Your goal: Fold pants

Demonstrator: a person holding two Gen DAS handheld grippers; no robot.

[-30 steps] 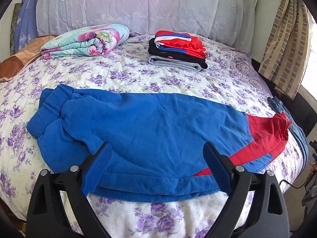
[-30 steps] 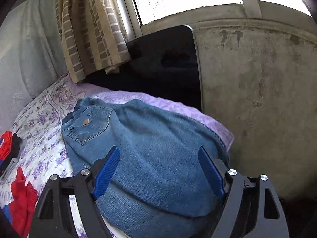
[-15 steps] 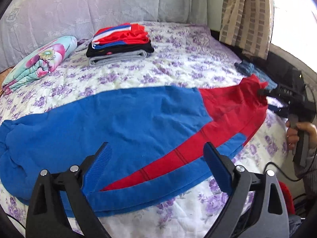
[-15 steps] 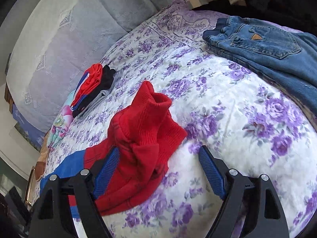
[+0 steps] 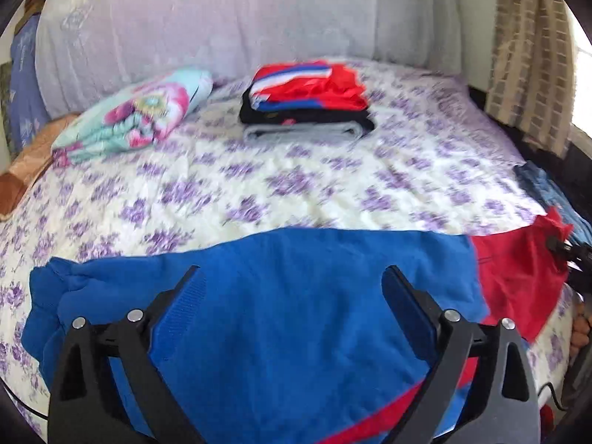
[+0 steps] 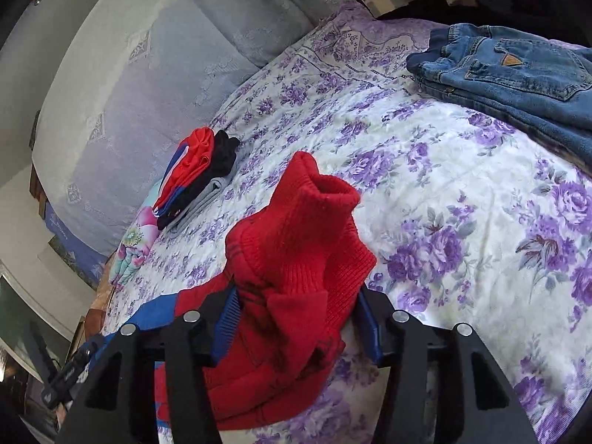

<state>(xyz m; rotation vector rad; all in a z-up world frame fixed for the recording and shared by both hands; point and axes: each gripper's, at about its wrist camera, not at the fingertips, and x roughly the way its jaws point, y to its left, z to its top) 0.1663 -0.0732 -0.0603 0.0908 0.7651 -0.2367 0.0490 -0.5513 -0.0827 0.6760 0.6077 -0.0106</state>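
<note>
Blue pants (image 5: 296, 296) with a red waist end (image 5: 518, 270) and a red side stripe lie across the near edge of the bed. My left gripper (image 5: 292, 288) is open and hovers over the blue middle of them, holding nothing. In the right wrist view the red ribbed waistband (image 6: 296, 259) is bunched up between the fingers of my right gripper (image 6: 299, 318), which are closing on it. The right gripper also shows at the right edge of the left wrist view (image 5: 569, 251), at the red end.
A stack of folded clothes (image 5: 307, 103) and a folded floral blanket (image 5: 140, 114) lie at the back of the flowered bedspread (image 5: 333, 185). Blue jeans (image 6: 518, 74) lie at the bed's right edge. A padded headboard (image 5: 222, 26) and a curtain (image 5: 529, 55) stand behind.
My right gripper swung from the jeans to the red waistband and its jaws narrowed onto it. My left gripper view swung right, then back toward the centre of the pants.
</note>
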